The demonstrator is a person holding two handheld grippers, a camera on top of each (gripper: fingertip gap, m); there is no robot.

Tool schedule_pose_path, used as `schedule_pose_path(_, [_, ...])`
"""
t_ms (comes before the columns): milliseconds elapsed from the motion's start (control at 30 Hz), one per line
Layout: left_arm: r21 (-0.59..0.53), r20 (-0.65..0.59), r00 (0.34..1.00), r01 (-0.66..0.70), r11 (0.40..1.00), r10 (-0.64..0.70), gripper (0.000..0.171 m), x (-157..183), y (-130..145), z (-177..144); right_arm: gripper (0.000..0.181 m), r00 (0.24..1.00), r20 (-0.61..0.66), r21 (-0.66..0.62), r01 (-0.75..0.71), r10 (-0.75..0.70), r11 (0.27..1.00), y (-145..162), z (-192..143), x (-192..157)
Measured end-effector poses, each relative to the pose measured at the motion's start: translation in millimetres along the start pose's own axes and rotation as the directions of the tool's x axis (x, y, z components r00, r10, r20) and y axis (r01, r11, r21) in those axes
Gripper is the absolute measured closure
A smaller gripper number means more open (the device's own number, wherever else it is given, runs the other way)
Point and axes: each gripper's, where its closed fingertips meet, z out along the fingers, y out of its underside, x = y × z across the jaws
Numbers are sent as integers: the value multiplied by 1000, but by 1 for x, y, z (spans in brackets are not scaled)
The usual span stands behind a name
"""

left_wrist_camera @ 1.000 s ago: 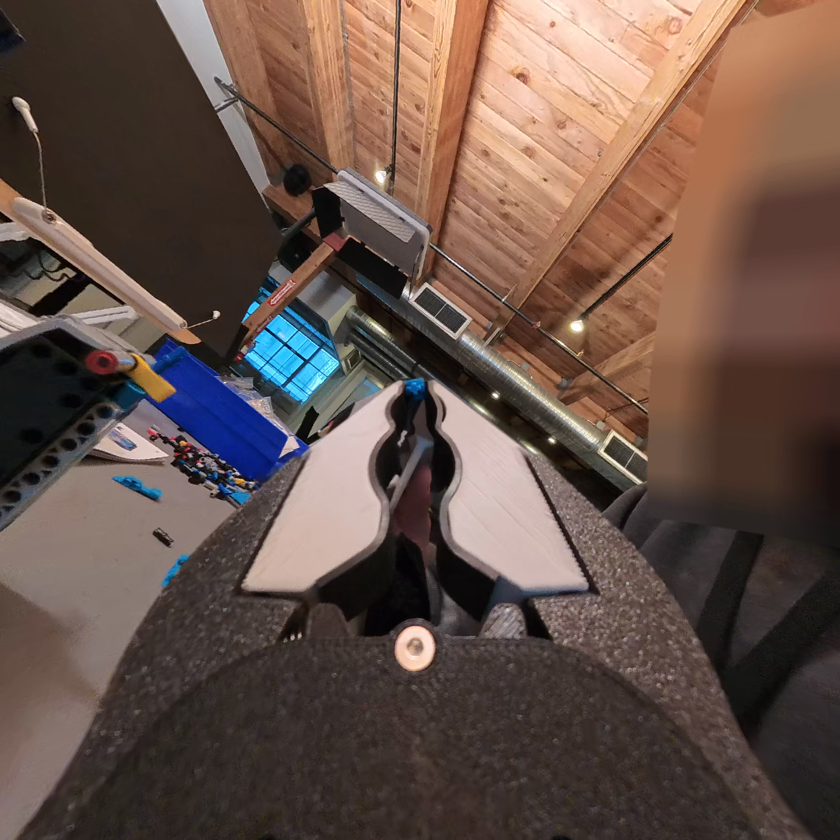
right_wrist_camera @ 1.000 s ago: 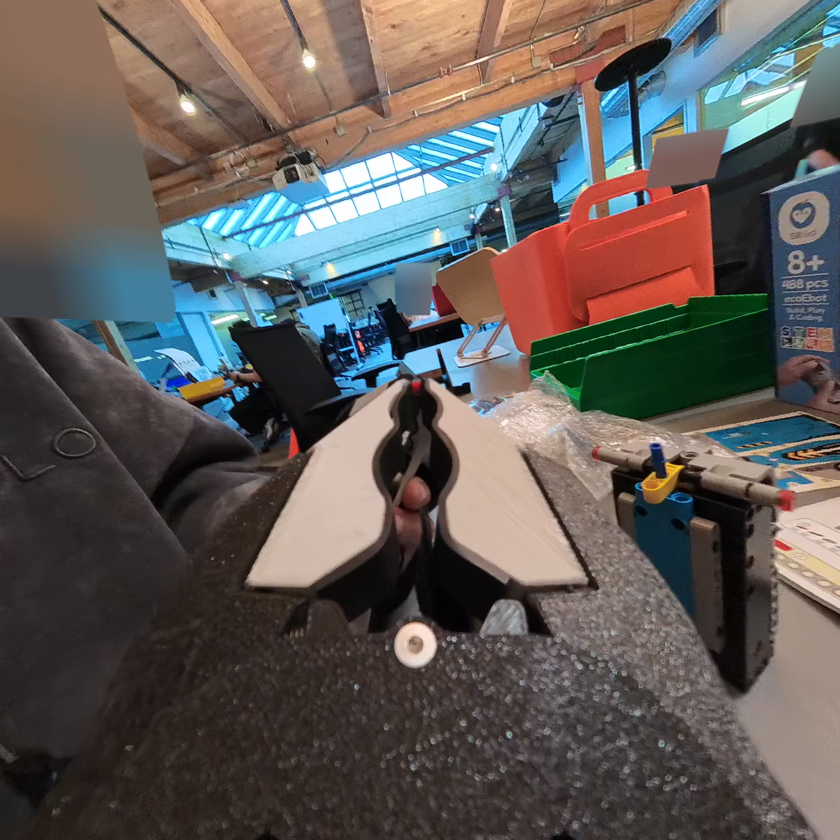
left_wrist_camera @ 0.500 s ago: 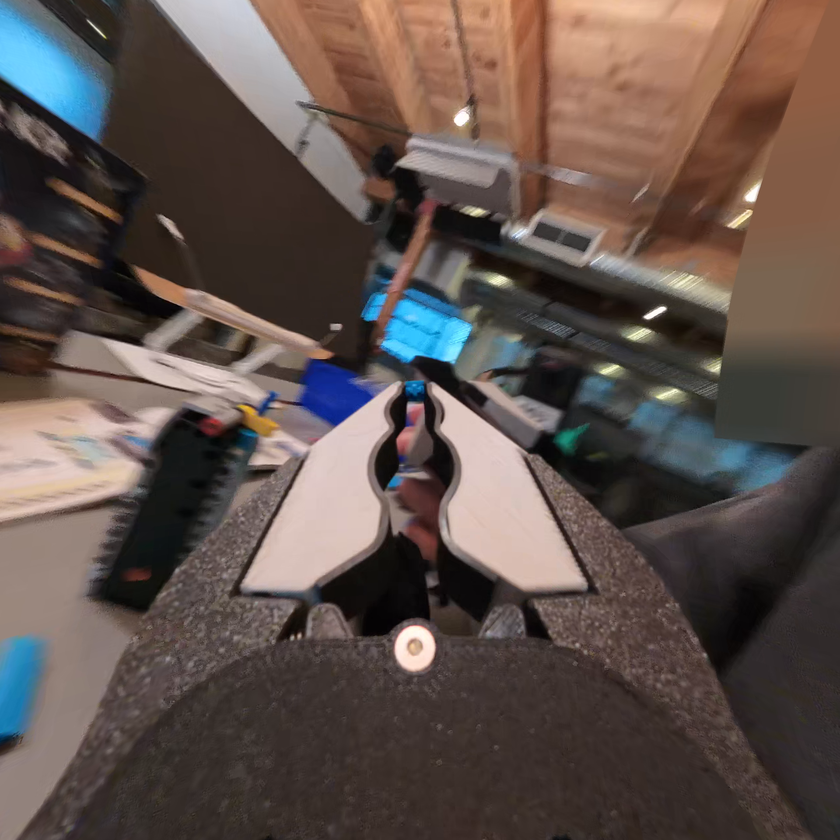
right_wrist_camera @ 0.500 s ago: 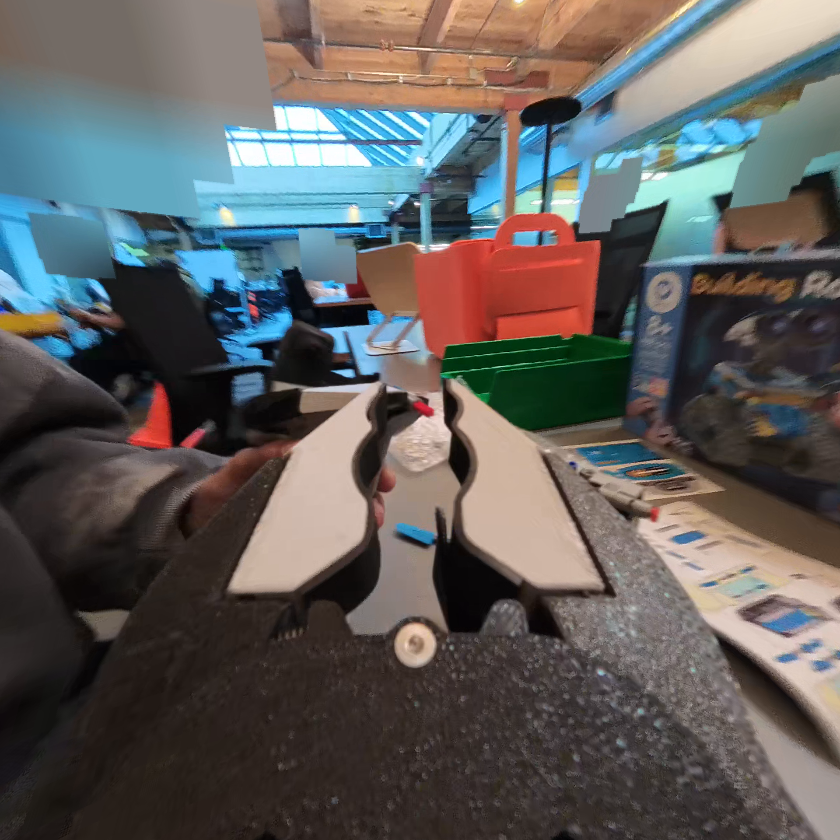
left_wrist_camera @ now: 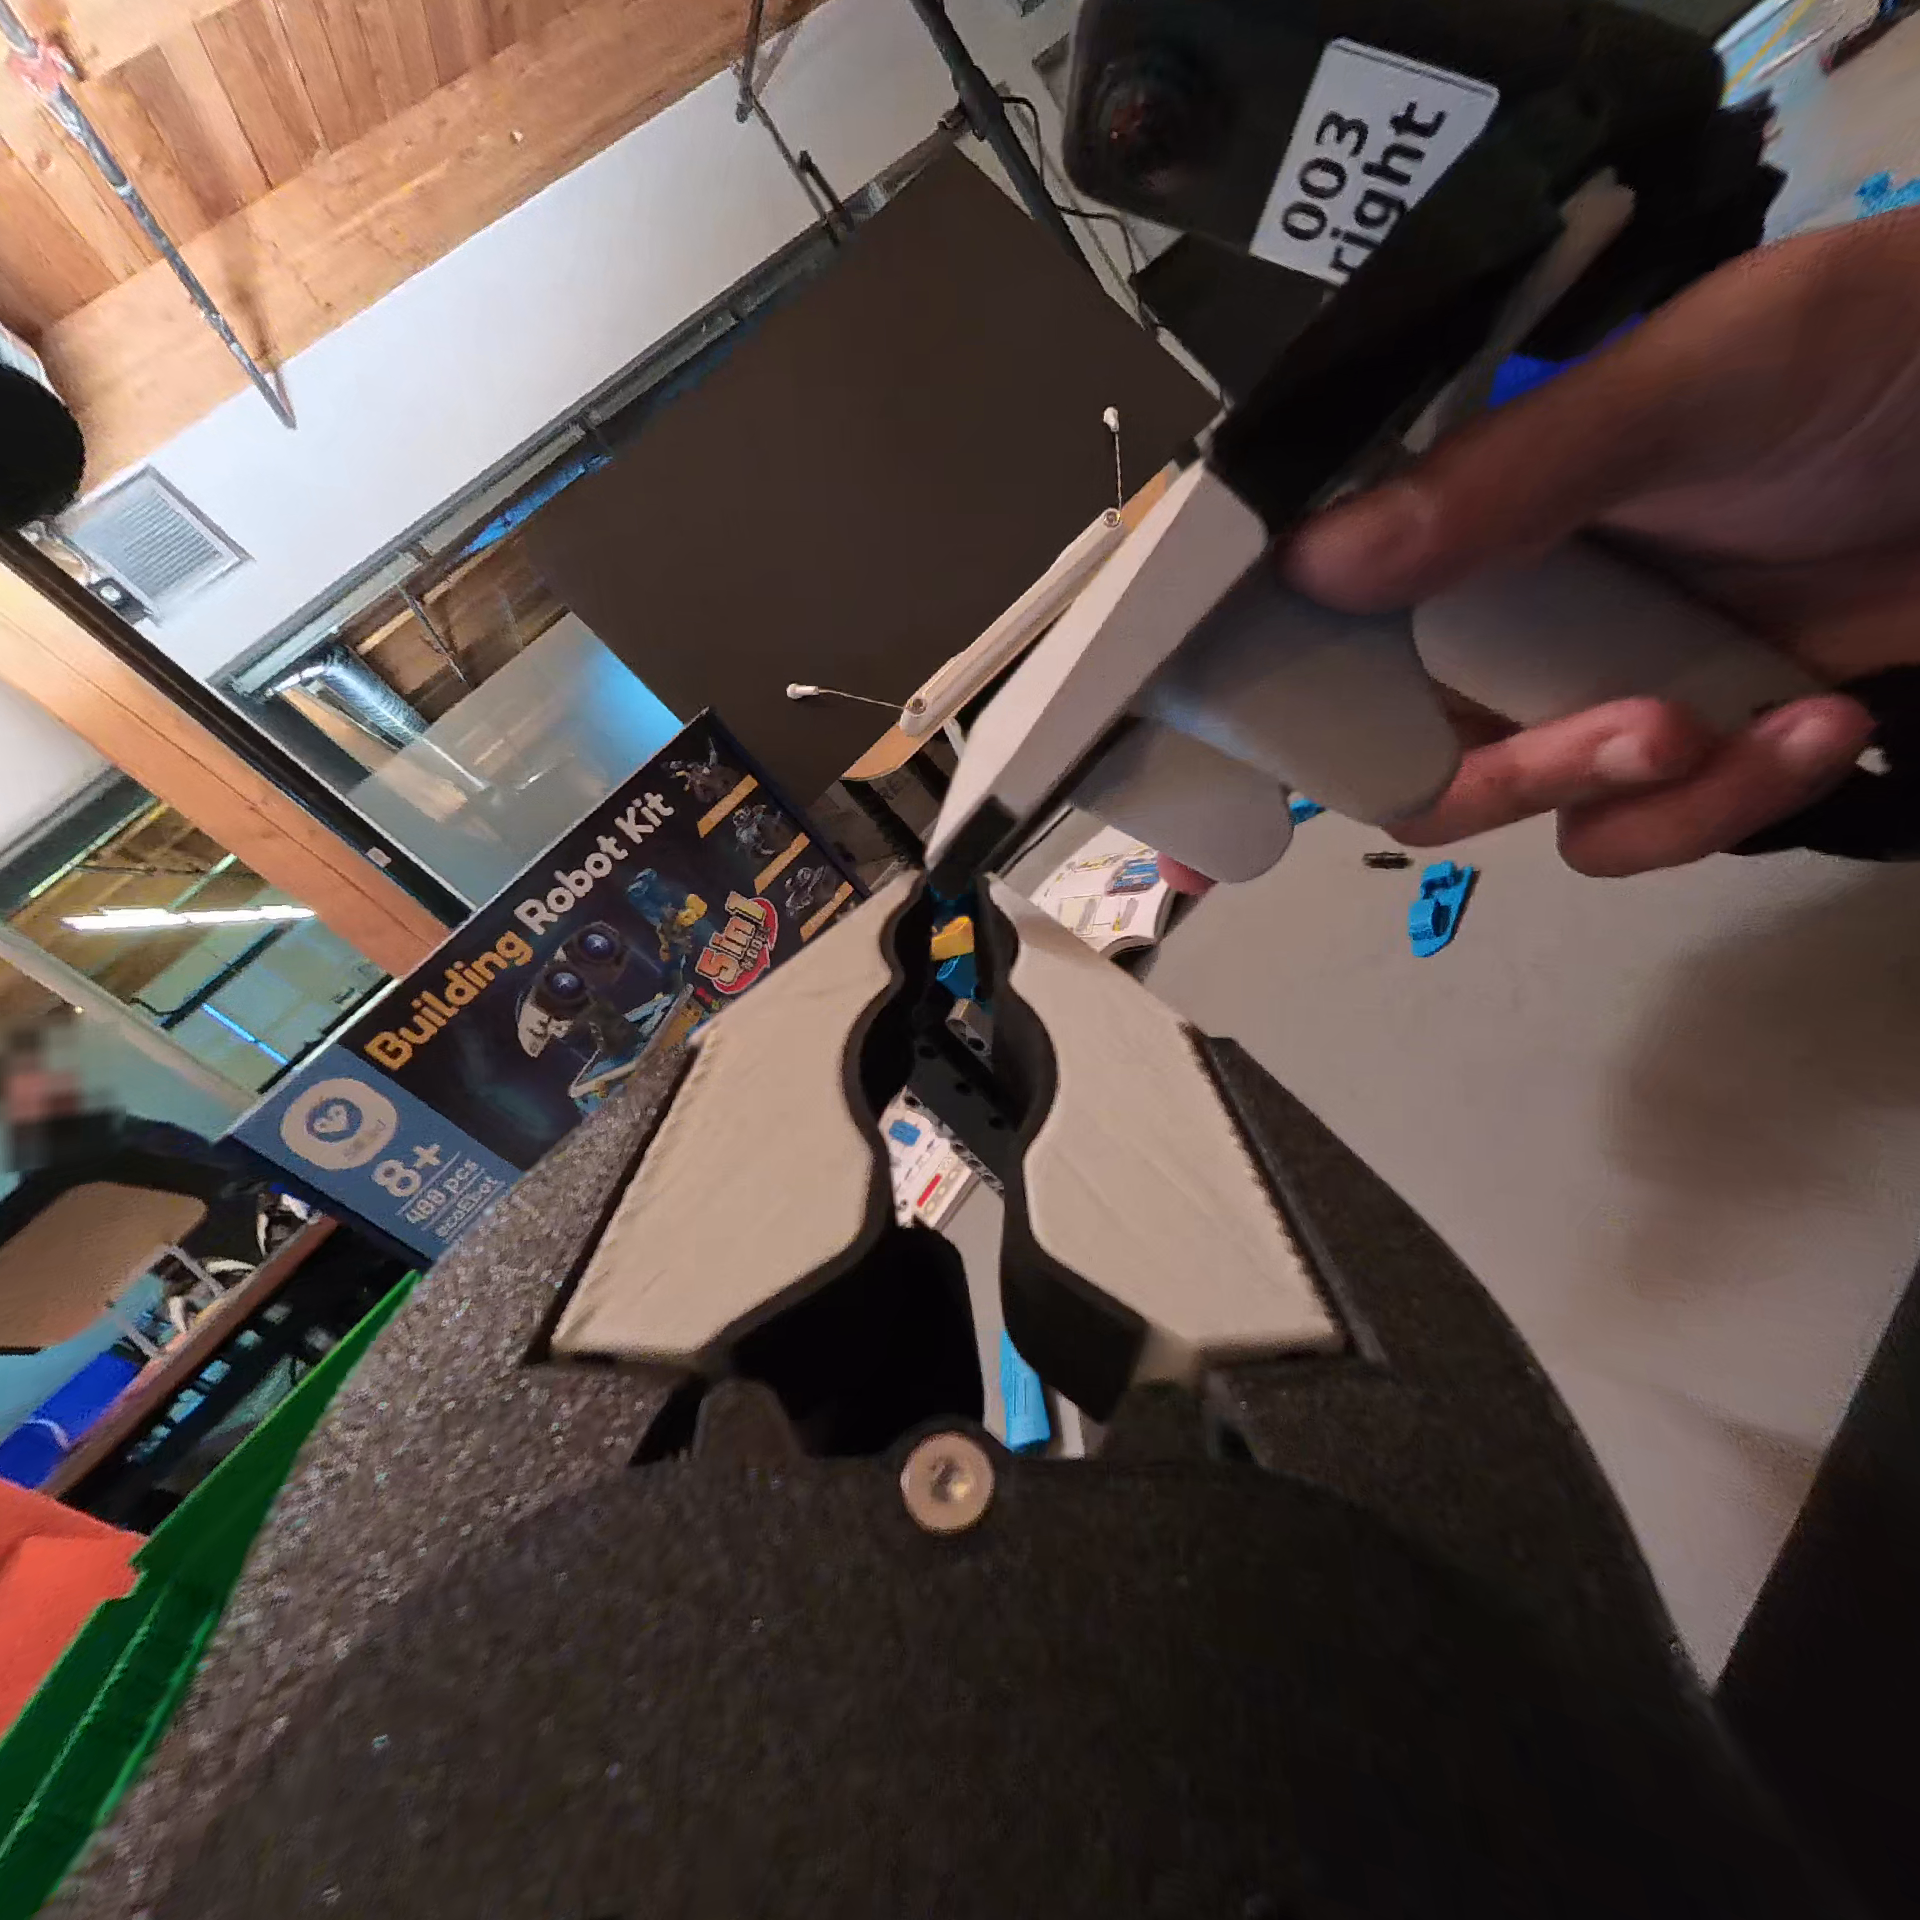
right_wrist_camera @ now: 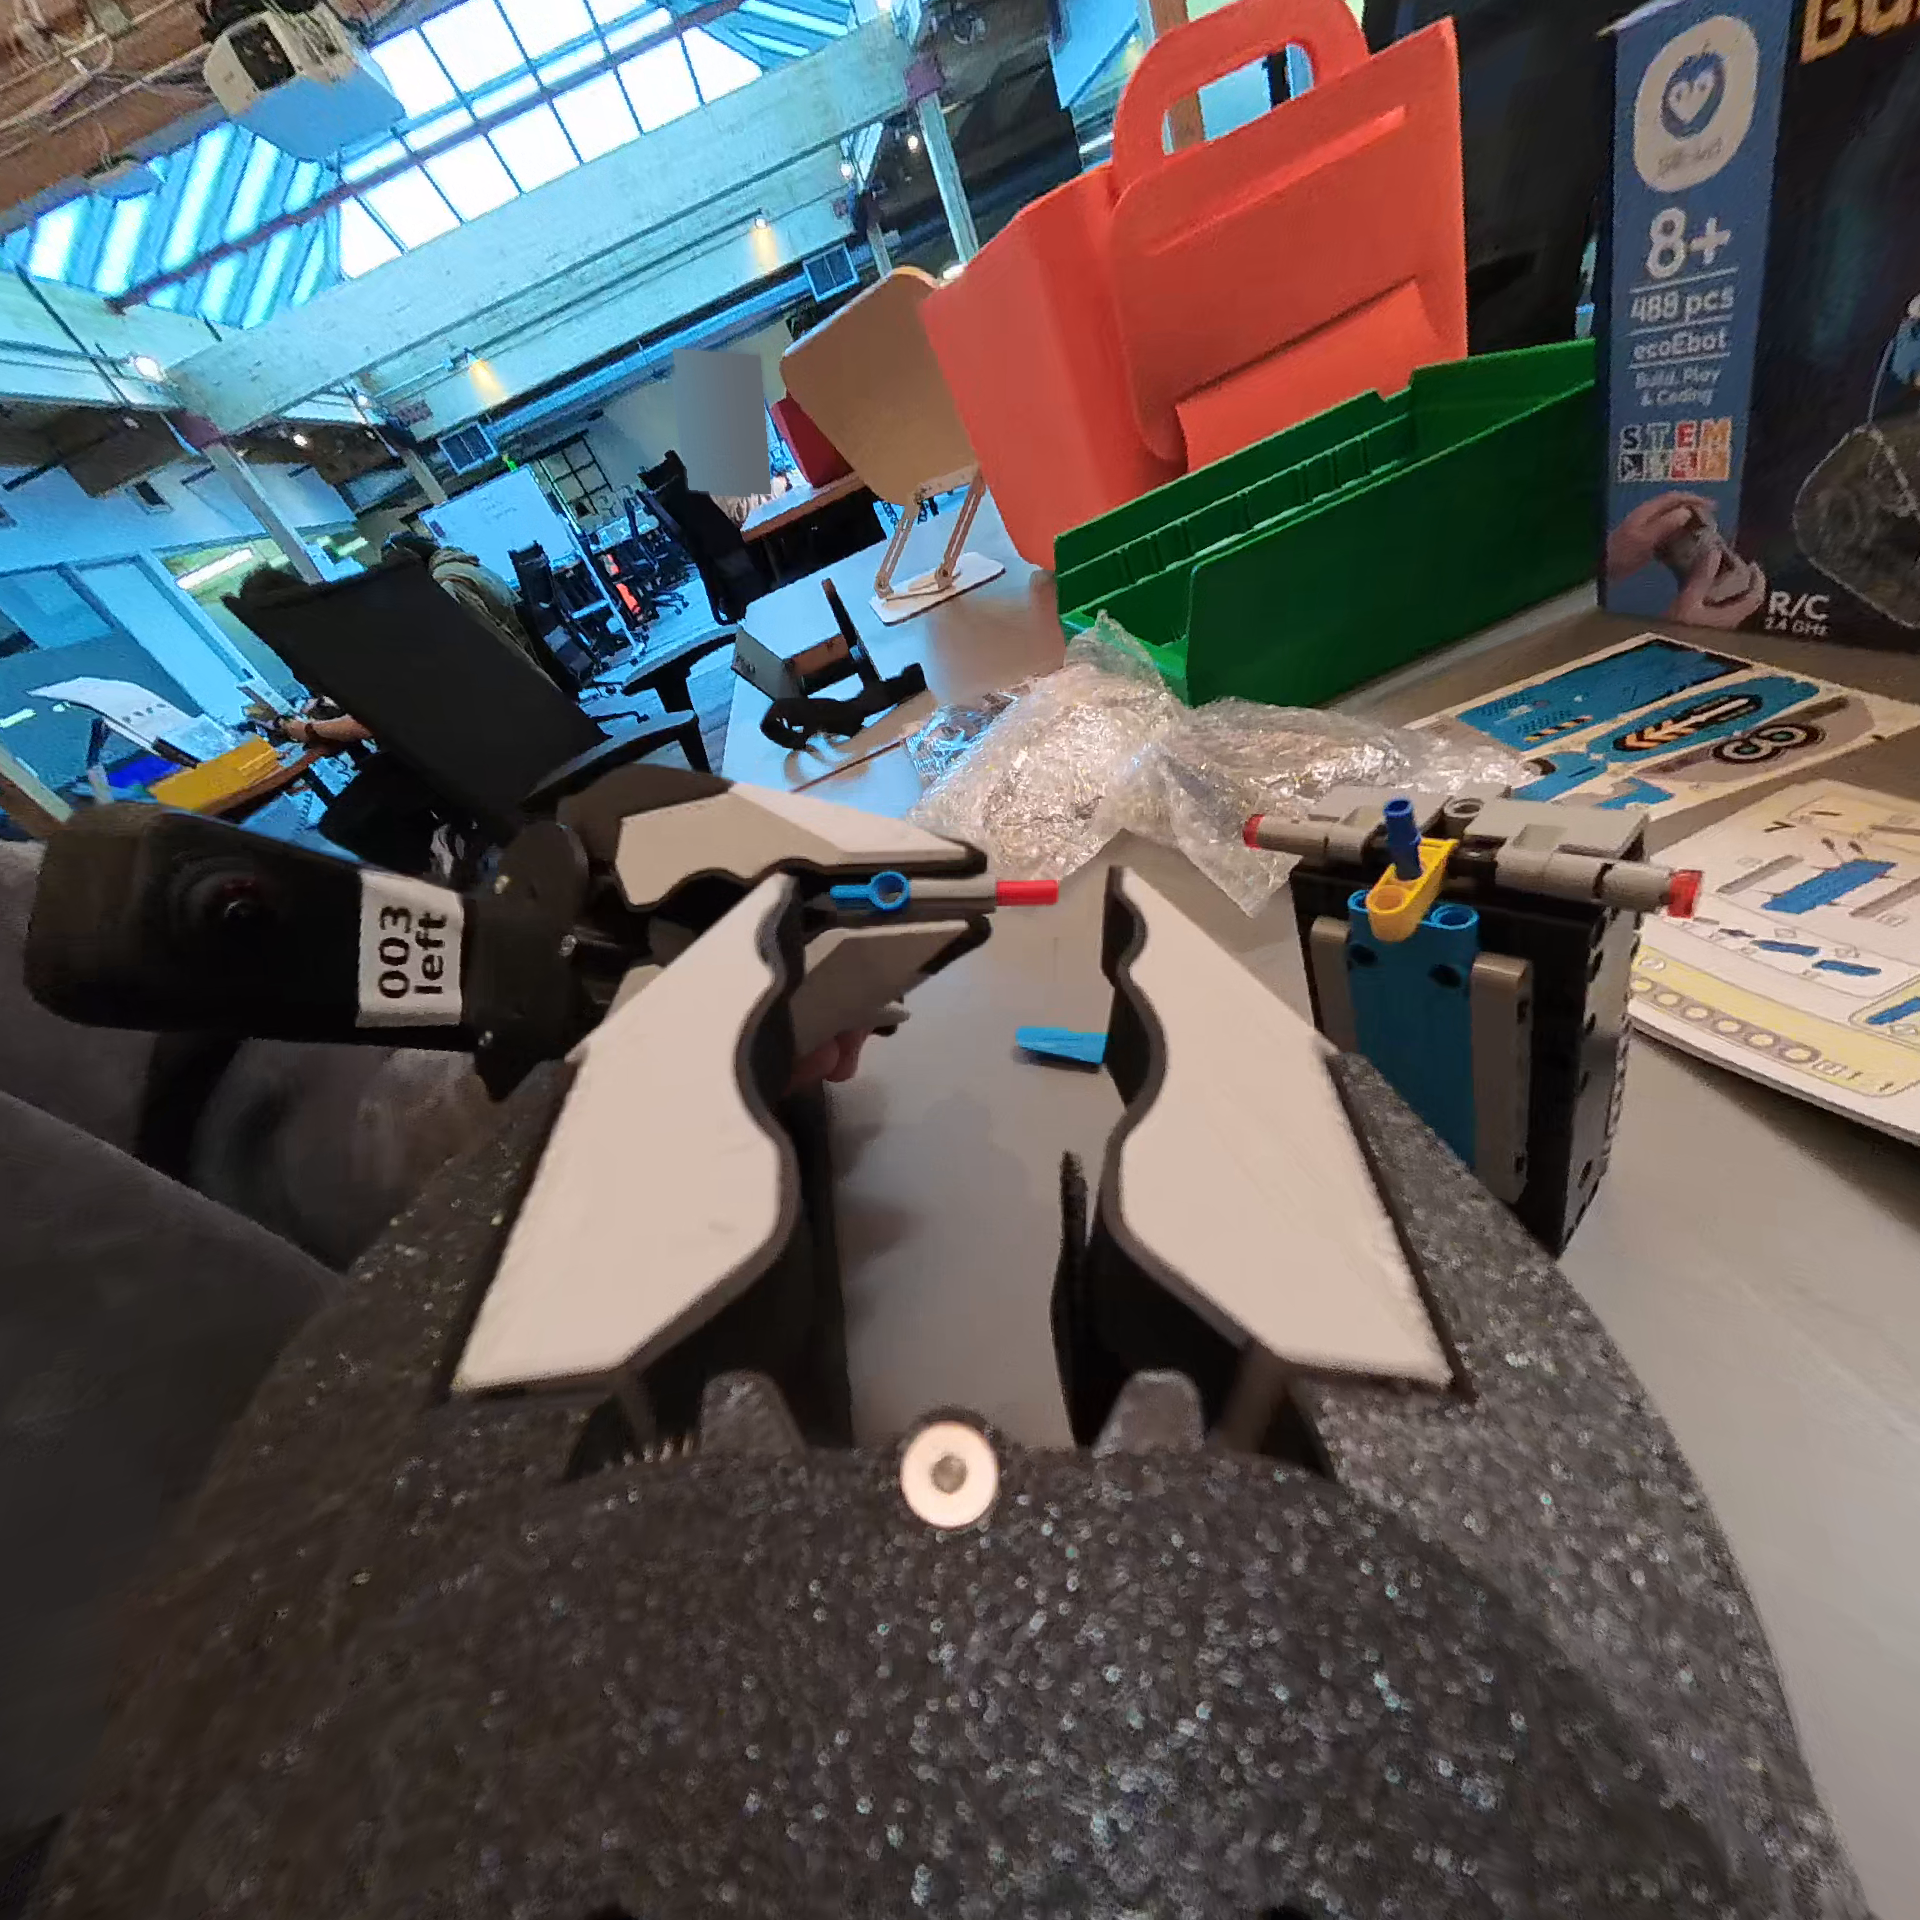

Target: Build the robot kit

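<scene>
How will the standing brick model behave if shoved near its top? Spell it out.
The brick model stands upright on a small footprint on the smooth table, so a high shove would probably tip it, not slide it. Its grey cross-axle looks only plugged in and may pop loose. Probably stiff, light plastic.

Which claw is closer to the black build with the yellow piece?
Right. The open right claw has the black build just beside its right finger; the left claw, shut on a red-tipped rod, is farther left, pointing toward it.
</scene>
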Motion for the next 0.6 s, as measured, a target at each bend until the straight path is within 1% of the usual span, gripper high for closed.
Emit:
schedule_pose_path(167, [0,1,998,-68,998,68,165,6,-2,0,132,999,43,-18,0,1,1000,4,1,-5])
schedule_pose_path(433, [-2,17,996,-84,996,84,165,5,-3,0,134,998,63,-24,-13,14,1000,5,1,-5])
schedule_pose_path(600, [7,20,997,-74,997,74,164,5,-5,-1,137,997,52,-27,50,-48,998,4,-1,-6])
